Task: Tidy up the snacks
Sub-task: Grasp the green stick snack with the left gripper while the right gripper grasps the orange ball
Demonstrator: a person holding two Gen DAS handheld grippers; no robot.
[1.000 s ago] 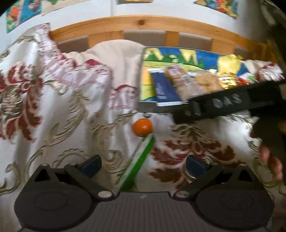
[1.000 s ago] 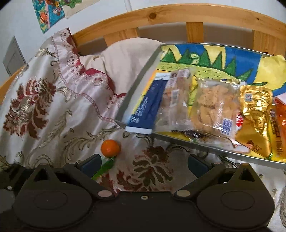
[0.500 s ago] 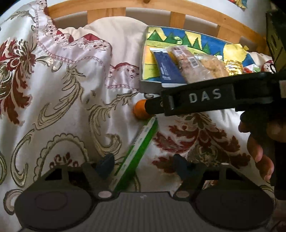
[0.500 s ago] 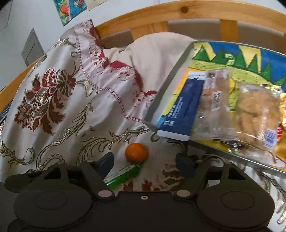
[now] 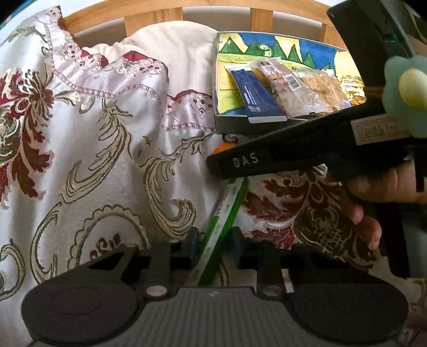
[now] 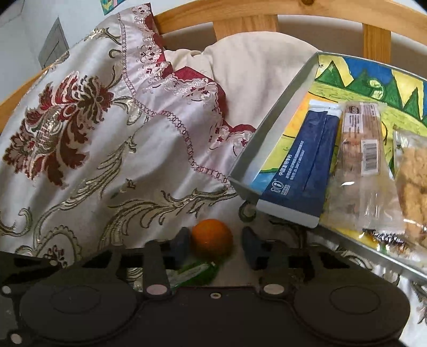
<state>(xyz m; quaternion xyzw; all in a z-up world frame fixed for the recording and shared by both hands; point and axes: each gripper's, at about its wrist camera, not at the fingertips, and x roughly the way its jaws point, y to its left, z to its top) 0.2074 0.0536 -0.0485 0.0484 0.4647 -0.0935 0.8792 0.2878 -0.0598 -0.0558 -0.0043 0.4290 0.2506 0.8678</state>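
Observation:
A long green and white snack stick (image 5: pixel 225 224) lies on the patterned bedspread. My left gripper (image 5: pixel 213 249) has its jaws narrowed around the stick's near end, with small gaps on both sides. A small orange (image 6: pixel 212 237) lies just beyond the stick. My right gripper (image 6: pixel 216 244) is open with the orange between its fingertips; its left pad touches the fruit. A grey tray (image 6: pixel 264 144) with a painted floor holds a blue packet (image 6: pixel 301 165) and clear bags of biscuits (image 6: pixel 360 165). The right gripper's body (image 5: pixel 293 152) crosses the left wrist view.
The tray also shows in the left wrist view (image 5: pixel 217 80), resting tilted on the bedding. A cream pillow (image 6: pixel 253 69) and a wooden headboard (image 6: pixel 267 18) stand behind. The bedspread (image 5: pixel 93 146) is creased and uneven.
Both grippers moved forward and down. The left jaws narrowed around the green stick. The right jaws narrowed and now straddle the orange.

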